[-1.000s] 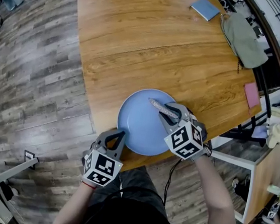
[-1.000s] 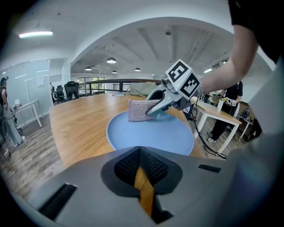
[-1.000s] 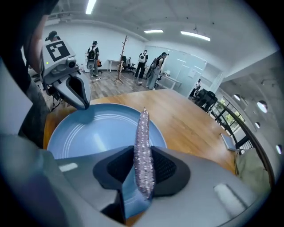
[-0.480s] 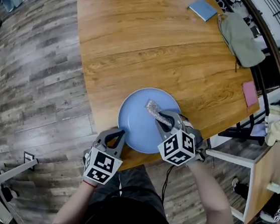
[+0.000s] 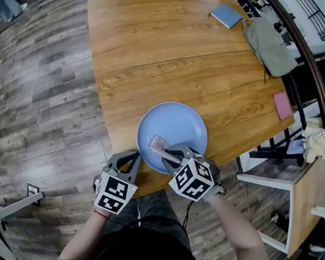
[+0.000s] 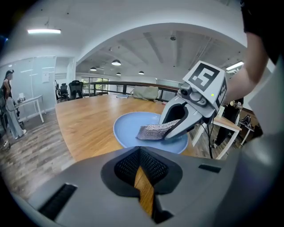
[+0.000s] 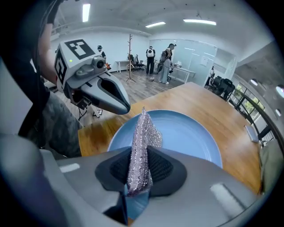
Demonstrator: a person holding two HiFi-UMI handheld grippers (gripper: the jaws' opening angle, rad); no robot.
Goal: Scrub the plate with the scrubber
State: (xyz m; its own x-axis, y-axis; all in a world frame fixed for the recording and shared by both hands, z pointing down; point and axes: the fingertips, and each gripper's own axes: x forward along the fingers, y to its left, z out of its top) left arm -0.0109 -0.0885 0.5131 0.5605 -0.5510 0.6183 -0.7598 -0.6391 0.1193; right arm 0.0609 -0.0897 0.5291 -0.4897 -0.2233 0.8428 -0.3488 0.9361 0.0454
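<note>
As the right claw (image 5: pixel 173 155), clamped on the silver scrubber (image 5: pixel 159 146), sweeps across the blue plate (image 5: pixel 178 125) from its far side to its near-left rim, the left claw (image 5: pixel 129 155) stays clenched and empty beside the plate at the near edge of the surface (image 5: pixel 160 50).

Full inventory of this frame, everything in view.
table: 1, light wood, fills the middle of the head view
plate: 1, blue, at the table's near edge
scrubber: 1, silver, over the plate's near side
notebook: 1, blue, far table edge
bag: 1, olive-grey, far right of table
flat item: 1, pink, right table edge
cloth: 1, cream, off the table at right
bystanders: a few, distant background
left gripper: 1, grey, shut, empty, left of plate
right gripper: 1, grey, shut on the scrubber
</note>
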